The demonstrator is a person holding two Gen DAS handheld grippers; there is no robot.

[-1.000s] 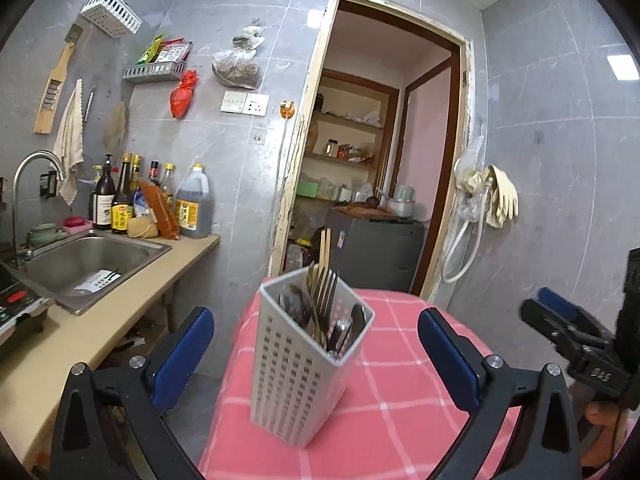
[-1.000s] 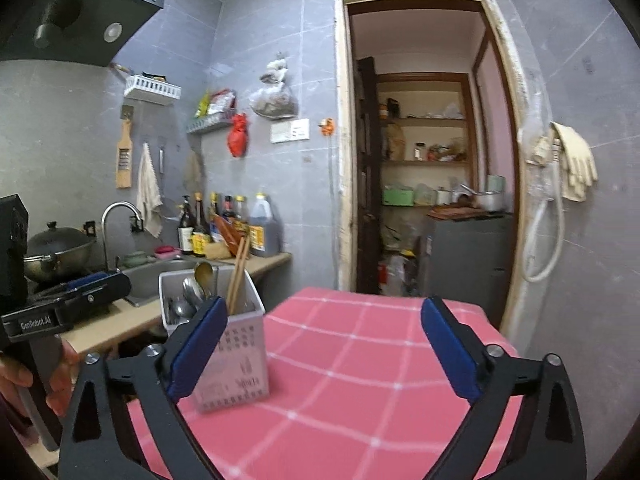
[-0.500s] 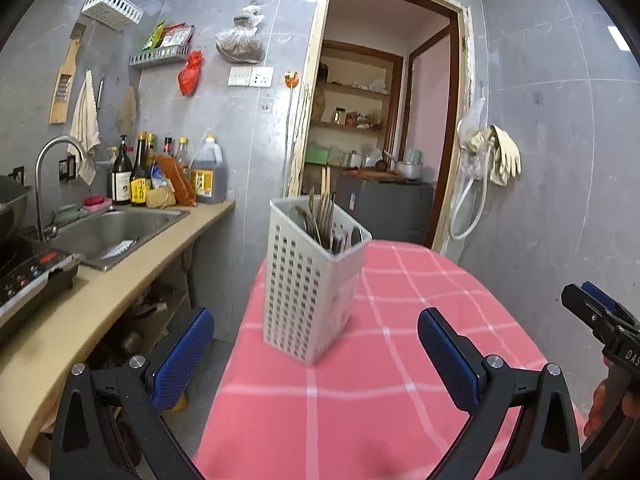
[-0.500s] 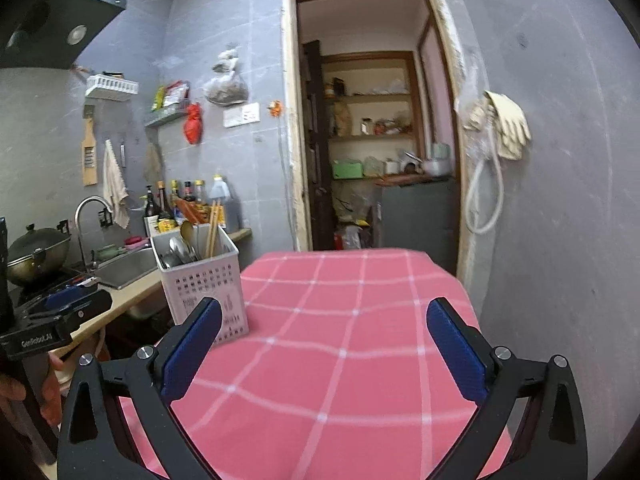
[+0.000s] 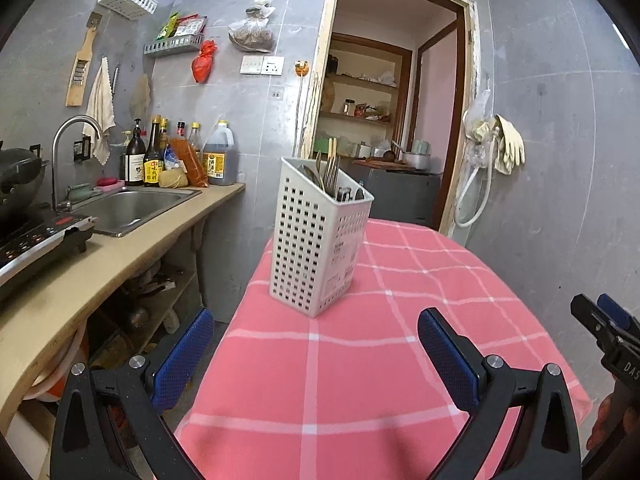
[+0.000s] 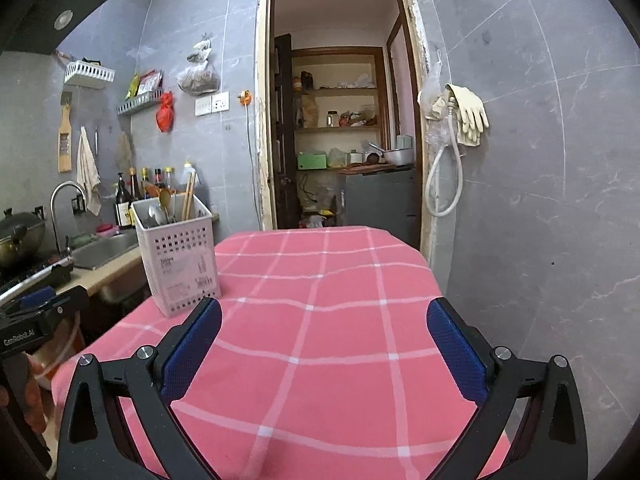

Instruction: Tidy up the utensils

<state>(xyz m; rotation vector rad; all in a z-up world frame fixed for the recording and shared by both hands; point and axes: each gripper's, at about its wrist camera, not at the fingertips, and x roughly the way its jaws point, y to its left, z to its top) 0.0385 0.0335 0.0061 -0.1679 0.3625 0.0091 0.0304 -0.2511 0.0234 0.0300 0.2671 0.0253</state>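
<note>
Left wrist view: 1 white perforated utensil caddy point(image 5: 320, 236) stands upright near the left edge of the pink checked tablecloth point(image 5: 360, 380), holding spoons, forks and 2 chopsticks point(image 5: 331, 156); the exact cutlery count is unclear. The left gripper point(image 5: 316, 356) hangs spread wide and empty, short of the caddy. The sink point(image 5: 132, 208) shows its basin here.

Right wrist view: the same 1 caddy point(image 6: 178, 264) sits left of the right gripper point(image 6: 324, 344), whose 2 fingers point(image 6: 192, 352) are parted and hold nothing. Only this view shows the range hood point(image 6: 60, 4).

utensils point(image 5: 332, 178) in caddy point(image 5: 316, 240), caddy on table point(image 5: 360, 360)
</note>
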